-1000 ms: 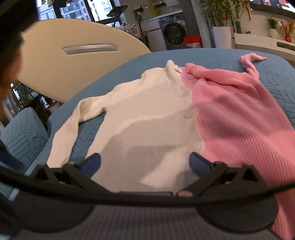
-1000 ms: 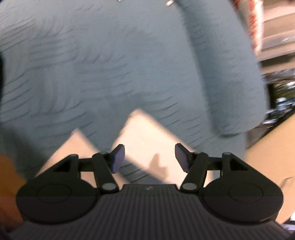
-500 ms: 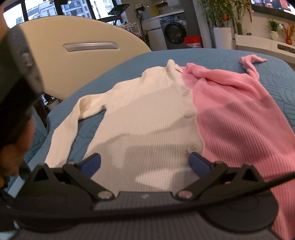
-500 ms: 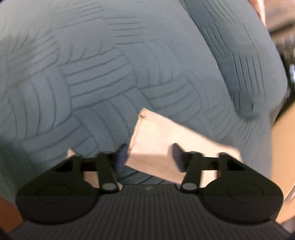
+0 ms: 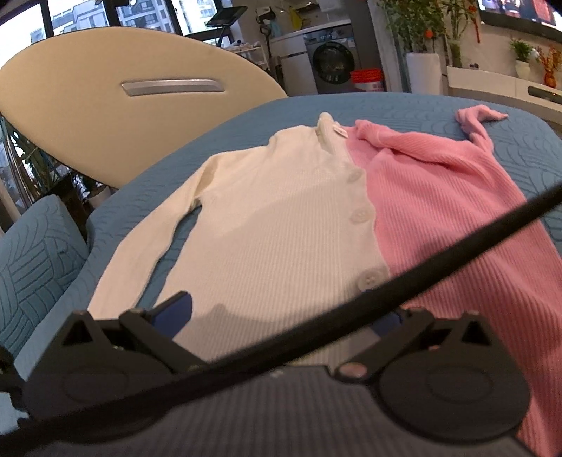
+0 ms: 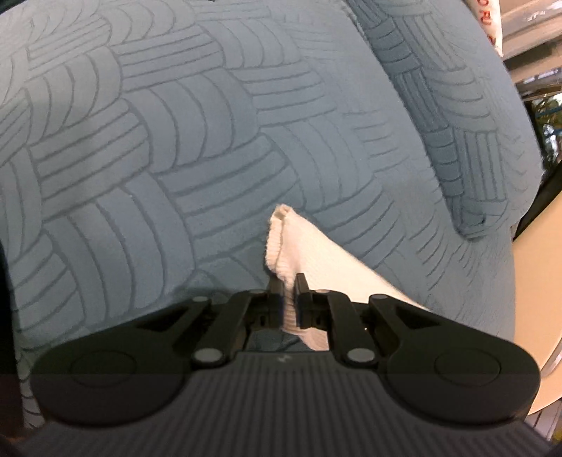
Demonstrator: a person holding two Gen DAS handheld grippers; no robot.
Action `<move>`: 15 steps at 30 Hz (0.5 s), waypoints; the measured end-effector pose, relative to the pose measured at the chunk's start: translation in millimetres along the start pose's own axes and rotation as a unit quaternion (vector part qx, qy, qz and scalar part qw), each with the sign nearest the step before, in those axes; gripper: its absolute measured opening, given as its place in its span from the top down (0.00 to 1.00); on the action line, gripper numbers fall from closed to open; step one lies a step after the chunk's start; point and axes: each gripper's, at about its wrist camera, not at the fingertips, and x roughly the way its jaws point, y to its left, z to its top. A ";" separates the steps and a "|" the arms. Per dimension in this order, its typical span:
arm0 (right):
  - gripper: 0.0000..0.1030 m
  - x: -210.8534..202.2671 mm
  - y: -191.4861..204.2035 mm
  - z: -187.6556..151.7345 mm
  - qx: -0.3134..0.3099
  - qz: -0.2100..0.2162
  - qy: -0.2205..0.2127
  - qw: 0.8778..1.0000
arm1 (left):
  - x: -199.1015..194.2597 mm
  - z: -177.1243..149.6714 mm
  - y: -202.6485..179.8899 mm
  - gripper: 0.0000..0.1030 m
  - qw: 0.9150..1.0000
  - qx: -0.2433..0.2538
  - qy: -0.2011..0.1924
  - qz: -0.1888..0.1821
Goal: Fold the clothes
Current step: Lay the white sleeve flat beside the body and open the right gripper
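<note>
Blue quilted fabric (image 5: 439, 109) with a stitched basket-weave pattern covers the wide padded surface on which the clothes are spread. Nearest in the left wrist view, the left gripper (image 5: 281, 313) is held low over the hem of a cardigan (image 5: 281, 225), its two blue-padded fingers spread wide apart with nothing between them. A black cable (image 5: 421, 274) is seen slanting across the front of that view. The cardigan lies flat and buttoned, white on one half and pink on the other, with a row of white buttons (image 5: 360, 215) down the seam between the two colours. Its white sleeve (image 5: 140, 260) is stretched along the near edge of the cover, while the pink sleeve (image 5: 477, 116) is bunched at the far side. In the right wrist view, the right gripper (image 6: 289, 298) is clamped on the white sleeve's cuff (image 6: 281, 242), which is pinched upright between the closed fingers above the blue cover (image 6: 175, 140). Farther back, a cream curved panel (image 5: 105, 123) with a silver handle is seen, and behind it a washing machine (image 5: 332, 61) and potted plants (image 5: 414, 31).
</note>
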 end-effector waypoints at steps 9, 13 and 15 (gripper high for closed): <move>0.50 -12.0 -1.3 -8.0 0.021 -0.020 -0.028 0.999 | -3.4 -5.3 -13.9 0.00 0.998 0.046 -0.027 0.025; 0.43 -81.2 -33.0 -45.6 0.151 -0.038 -0.137 0.978 | -6.8 -11.2 -27.2 0.00 0.993 0.093 -0.055 0.049; 0.31 -138.4 -50.8 -93.6 0.229 -0.075 -0.222 0.945 | -5.0 -7.7 -21.9 0.00 0.996 0.068 -0.042 0.038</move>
